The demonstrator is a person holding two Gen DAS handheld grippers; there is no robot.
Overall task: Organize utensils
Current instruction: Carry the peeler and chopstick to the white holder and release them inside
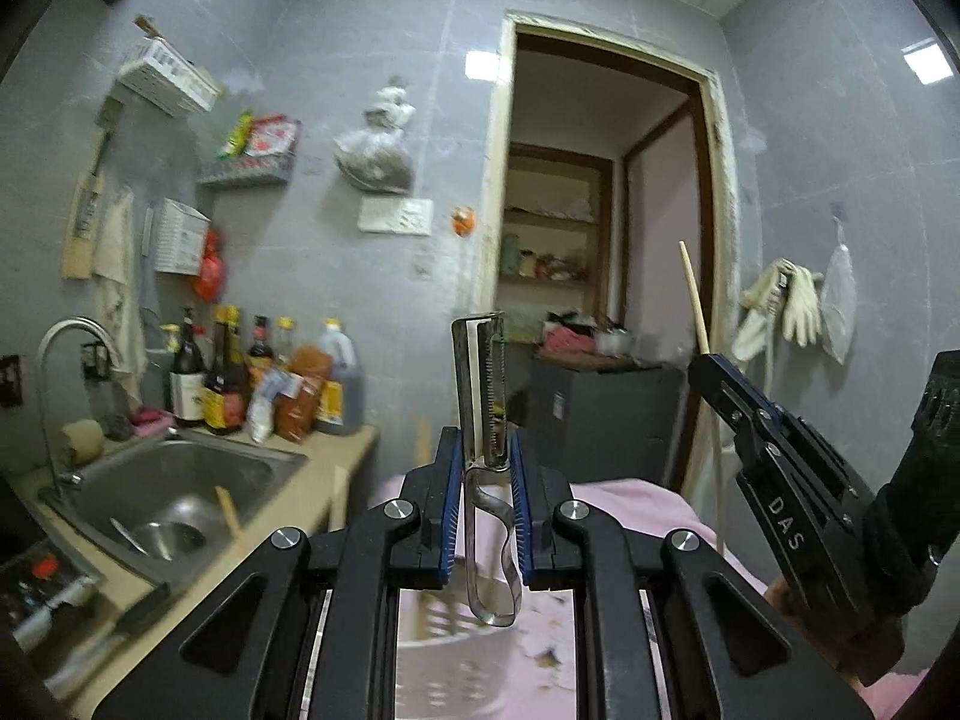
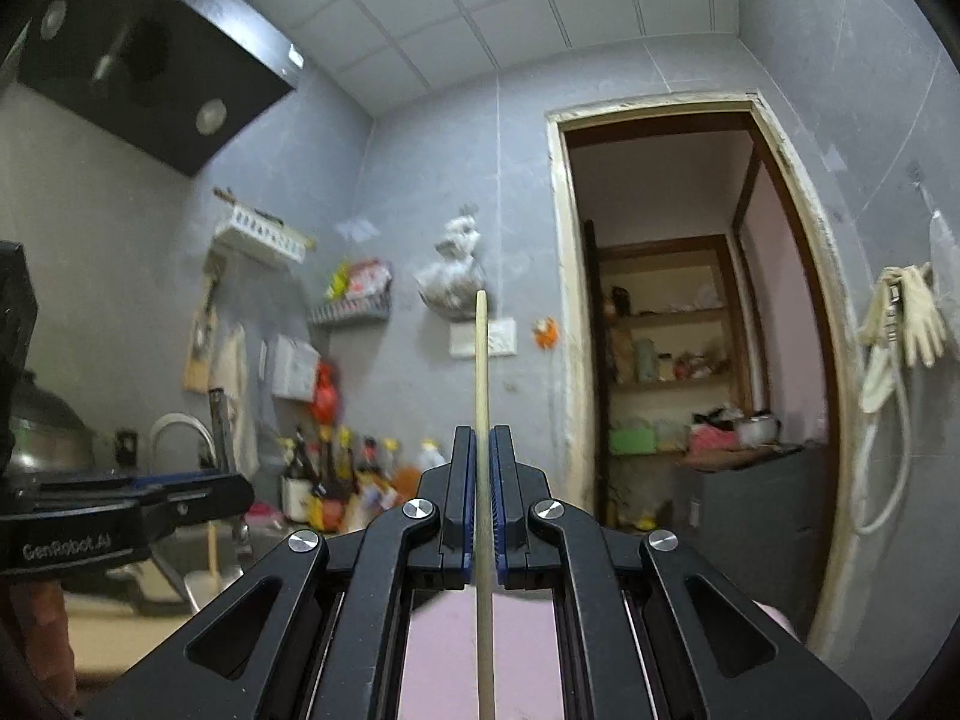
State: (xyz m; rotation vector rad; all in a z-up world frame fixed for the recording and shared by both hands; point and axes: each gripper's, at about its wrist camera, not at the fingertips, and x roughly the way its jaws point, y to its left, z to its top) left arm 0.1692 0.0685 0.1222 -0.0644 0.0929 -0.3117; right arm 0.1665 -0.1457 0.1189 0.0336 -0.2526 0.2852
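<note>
My left gripper [image 1: 483, 450] is shut on a metal peeler [image 1: 480, 384], held upright with its blade end up and its looped handle hanging between the fingers. My right gripper [image 2: 481, 450] is shut on a wooden chopstick [image 2: 481, 360], held upright. In the left wrist view the right gripper [image 1: 714, 372] shows at the right with the chopstick [image 1: 696, 300] rising from it. In the right wrist view the left gripper [image 2: 180, 498] shows at the left edge. A pale container [image 1: 444, 648] with blurred sticks lies below the left gripper on a pink cloth [image 1: 630, 504].
A steel sink [image 1: 174, 498] with a tap [image 1: 66, 336] is at the left, with a chopstick and a bowl in it. Sauce bottles [image 1: 264, 378] stand on the counter behind it. An open doorway [image 1: 600, 240] is ahead. Gloves [image 1: 786, 306] hang on the right wall. A range hood [image 2: 138, 60] is at the upper left.
</note>
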